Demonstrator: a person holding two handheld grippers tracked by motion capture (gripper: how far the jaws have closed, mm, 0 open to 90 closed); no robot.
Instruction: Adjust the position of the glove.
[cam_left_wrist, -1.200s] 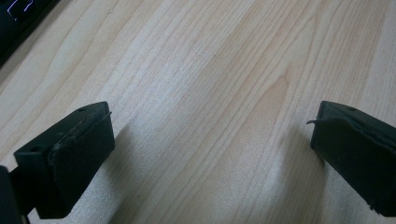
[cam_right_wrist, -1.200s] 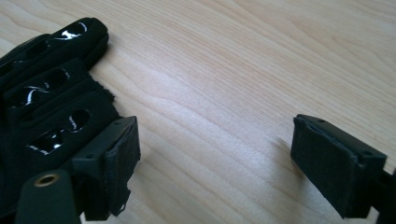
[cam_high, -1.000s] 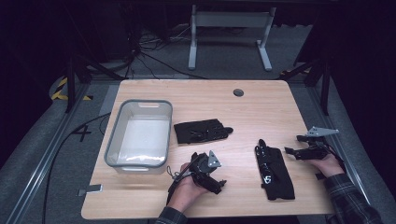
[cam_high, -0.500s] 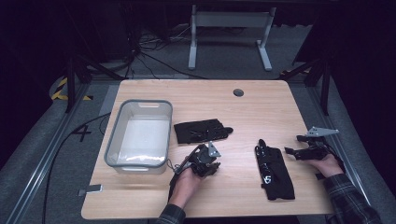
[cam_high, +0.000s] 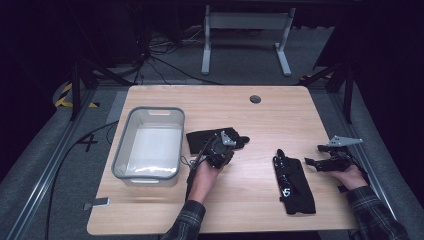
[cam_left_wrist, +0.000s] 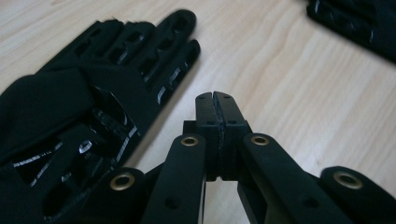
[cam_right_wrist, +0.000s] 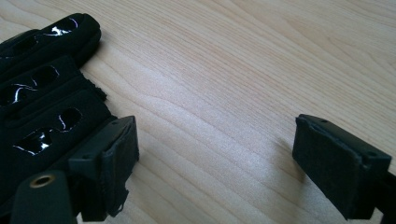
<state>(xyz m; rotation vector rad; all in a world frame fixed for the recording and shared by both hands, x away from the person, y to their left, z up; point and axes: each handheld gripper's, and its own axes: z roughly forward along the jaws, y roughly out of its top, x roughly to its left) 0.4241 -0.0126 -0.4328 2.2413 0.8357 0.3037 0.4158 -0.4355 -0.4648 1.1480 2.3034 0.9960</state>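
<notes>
1. Nearest the person, a black glove (cam_high: 293, 182) lies flat on the wooden table (cam_high: 240, 210), fingers pointing away, between the two hands.
2. Just right of it the right gripper (cam_high: 311, 162) is held low by the right hand (cam_high: 349, 176); in the right gripper view its jaws stand wide apart with bare wood between them, the left jaw just beside the fingers of that glove (cam_right_wrist: 42, 102); nothing is gripped.
3. Left of centre the left hand (cam_high: 202, 177) holds the left gripper (cam_high: 243, 141) over the edge of a second black glove (cam_high: 206, 140); in the left gripper view its jaws are pressed together on nothing, their tips above bare wood just beside the glove's fingers (cam_left_wrist: 154, 51).
4. Further left, a clear plastic bin (cam_high: 120, 155) stands just beside that second glove.
5. Farthest off, a small round hole (cam_high: 255, 99) sits near the table's far edge.
</notes>
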